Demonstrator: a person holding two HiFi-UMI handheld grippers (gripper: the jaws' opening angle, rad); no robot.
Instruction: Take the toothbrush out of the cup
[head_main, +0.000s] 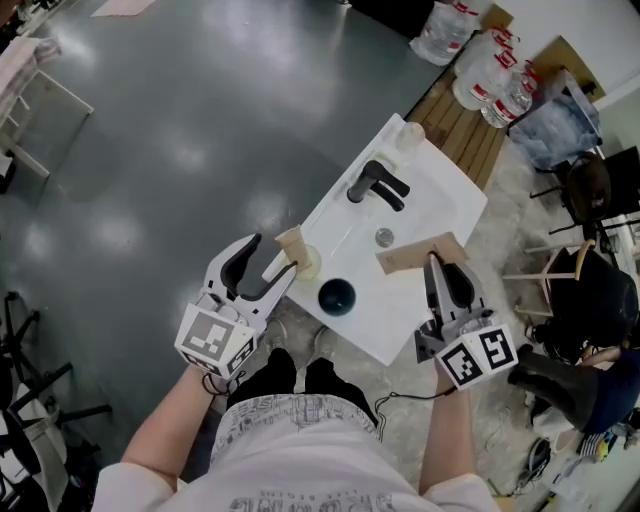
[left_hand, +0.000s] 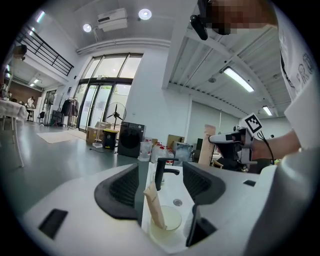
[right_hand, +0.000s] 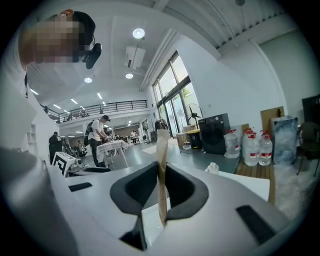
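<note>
1. Left gripper (head_main: 272, 262) is held nearly level and pointing forward, with its jaws standing apart.
2. Right gripper (head_main: 433, 260) also points forward, its jaws clamped on a thin packet (head_main: 405, 257).

The toothbrush (head_main: 415, 257) is tan, the sink (head_main: 445, 195) white.

A black faucet (head_main: 377, 186) stands near the white washbasin's (head_main: 450, 195) left edge, the drain (head_main: 384, 237) mid-basin, a small pale bottle (head_main: 410, 135) at its far corner; water bottles (head_main: 490, 65) stand beyond.
</note>
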